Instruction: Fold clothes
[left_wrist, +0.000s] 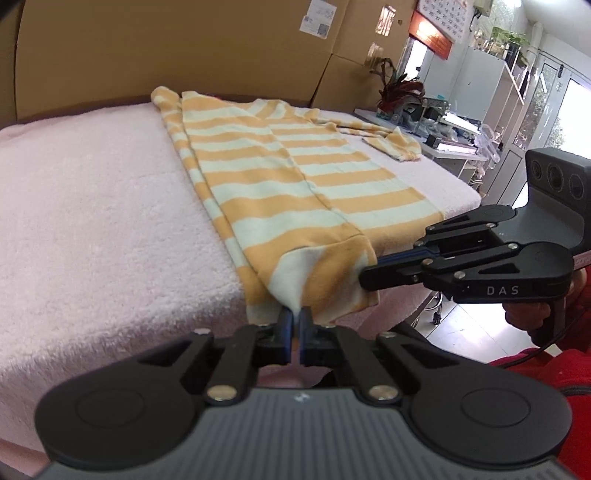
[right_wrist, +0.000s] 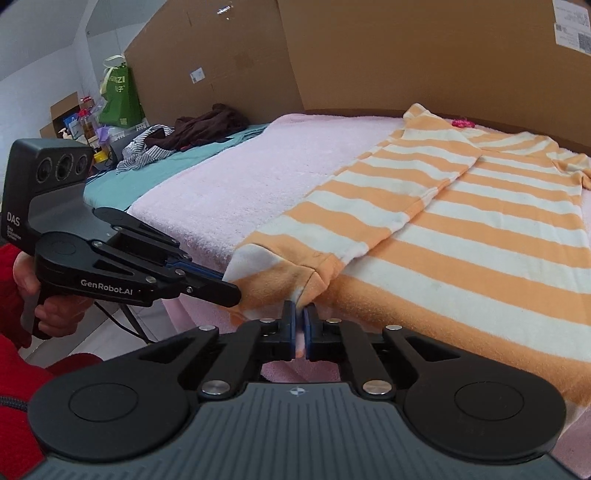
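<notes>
Fingers (left_wrist: 284, 325) of the left gripper (left_wrist: 294, 319) pinch the near hem of the striped shirt (left_wrist: 295, 177). Right beside it, the right gripper (right_wrist: 303, 314) pinches the same hem too. That shirt lies on the pink towel (left_wrist: 92, 206), stretching long and straight away from both grippers toward the cardboard boxes (left_wrist: 184, 44). I think both hands must lift the hem and carry it that way. Only the right view shows a pile of clothes (right_wrist: 177, 136).
</notes>
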